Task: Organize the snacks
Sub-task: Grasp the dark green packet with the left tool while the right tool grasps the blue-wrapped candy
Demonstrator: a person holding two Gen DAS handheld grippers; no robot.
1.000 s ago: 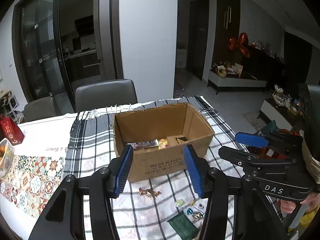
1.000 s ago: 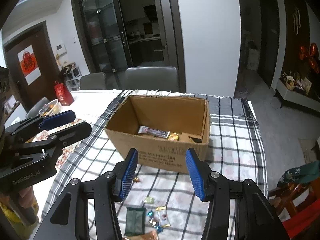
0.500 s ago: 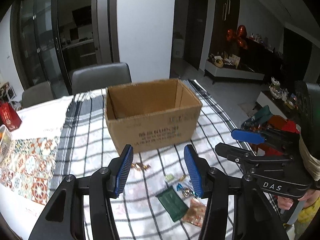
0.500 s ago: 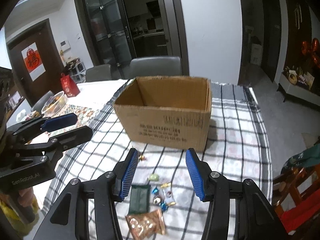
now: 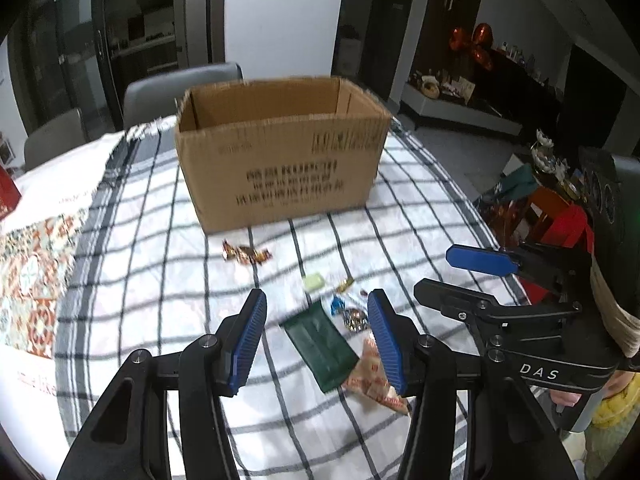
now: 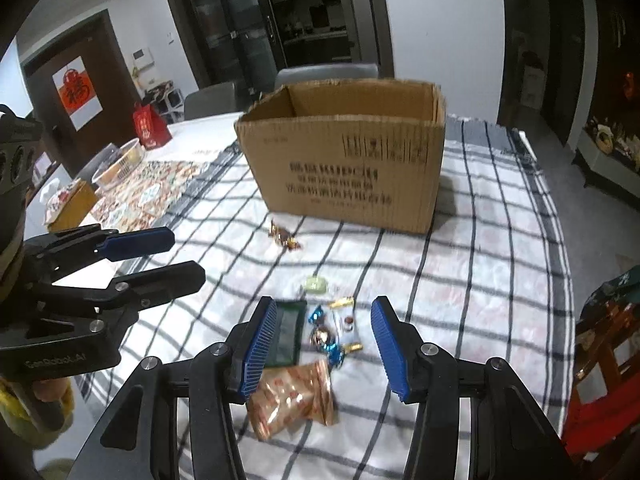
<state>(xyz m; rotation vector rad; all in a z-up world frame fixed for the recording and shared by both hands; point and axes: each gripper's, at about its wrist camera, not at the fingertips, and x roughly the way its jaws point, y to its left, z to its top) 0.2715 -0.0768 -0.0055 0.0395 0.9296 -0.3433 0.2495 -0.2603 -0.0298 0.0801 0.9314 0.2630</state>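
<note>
I am bringing my left tool (image 5: pixel 316 332) and right tool (image 6: pixel 324 344) over the loose snacks on the checked bench (image 6: pixel 480 288), both released, nothing between the blue pads. The dark green packet (image 5: pixel 320 344) is lying flat near the cardboard box (image 5: pixel 280 160), its long axis running diagonally away from me in the left view. I judge it best to turn the left tool so its pads are crossing the packet's short width, then pinch low, avoiding the orange-printed bag (image 6: pixel 292 396) touching its near end.
</note>
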